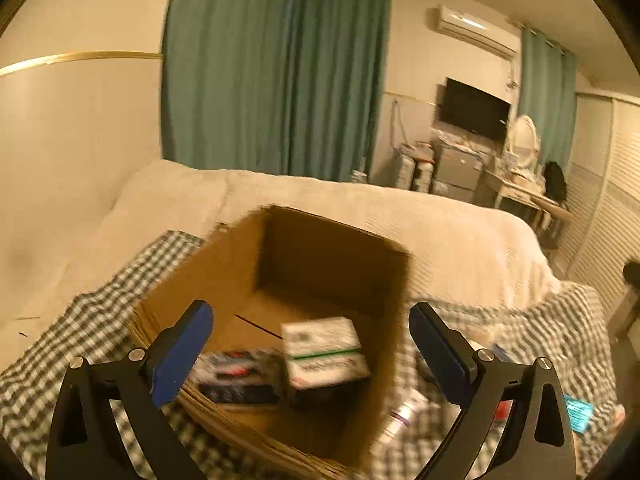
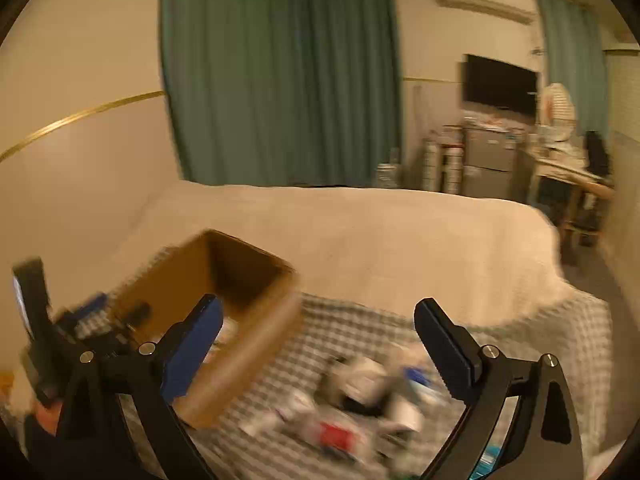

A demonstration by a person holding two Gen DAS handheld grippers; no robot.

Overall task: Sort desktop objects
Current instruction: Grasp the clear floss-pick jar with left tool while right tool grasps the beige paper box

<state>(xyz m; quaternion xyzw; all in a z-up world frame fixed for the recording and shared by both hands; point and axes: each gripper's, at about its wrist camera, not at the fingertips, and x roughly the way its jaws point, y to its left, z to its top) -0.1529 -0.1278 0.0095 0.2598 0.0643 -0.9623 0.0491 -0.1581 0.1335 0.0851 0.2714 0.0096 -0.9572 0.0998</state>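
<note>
On the checked cloth (image 1: pixel 80 344), the cardboard box (image 1: pixel 320 264) holds a white carton (image 1: pixel 324 352); left gripper (image 1: pixel 310 346) hangs spread, empty. Rightward, right gripper (image 2: pixel 318 344), spread, should descend squarely over one piece in the loose pile (image 2: pixel 360 404).

We see cardboard box (image 1: pixel 280 292) open at top, so way in from above is free. Its tall walls bar entry from sides. On box floor, white carton (image 1: pixel 324 354) and dark packet (image 1: pixel 240 376) fill near part; far part bare. Right of box, checked cloth (image 2: pixel 348 320) carries blurred heap of small items (image 2: pixel 372 396) toward near edge. Strip of cloth between box and heap lies bare. White bedspread (image 2: pixel 360 232) behind is bare.
</note>
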